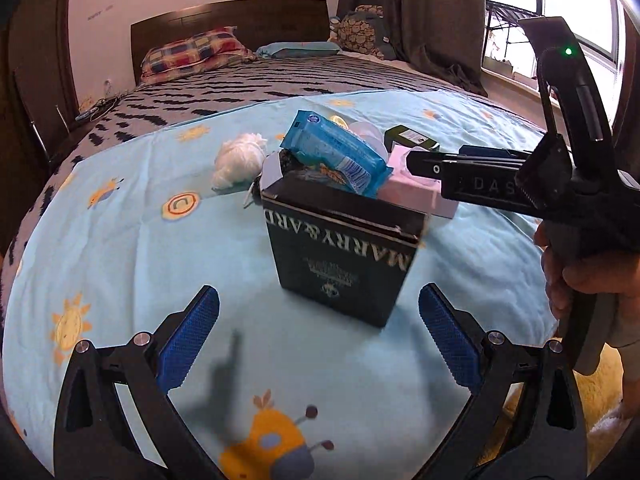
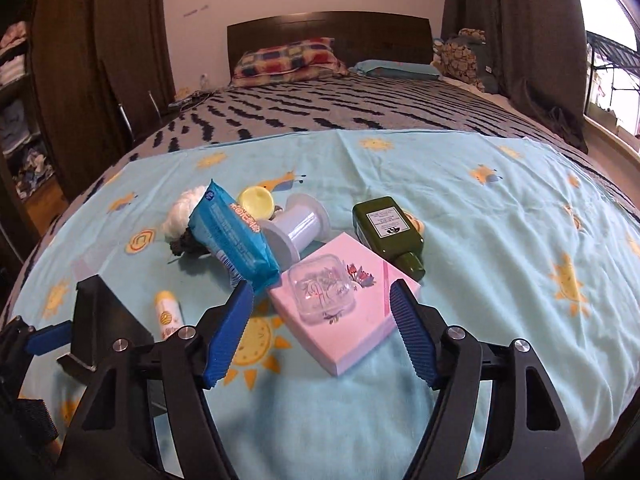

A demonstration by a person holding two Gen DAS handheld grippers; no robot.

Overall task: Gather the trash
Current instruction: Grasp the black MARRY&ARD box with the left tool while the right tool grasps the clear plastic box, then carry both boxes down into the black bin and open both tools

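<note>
Both grippers spread and empty: left gripper (image 1: 319,334) before the dark box (image 1: 340,248) on the bed sheet (image 1: 120,240), blue wrapper (image 1: 340,156) leaning at the box's rim; right gripper (image 2: 322,334) astride a pink box (image 2: 340,312).

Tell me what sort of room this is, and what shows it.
A bedroom, most likely. A wide bed with a dark wooden headboard and a checked pillow fills the view, and dark curtains hang by the window. The clutter lies on a light blue sheet spread over the bed.
</note>
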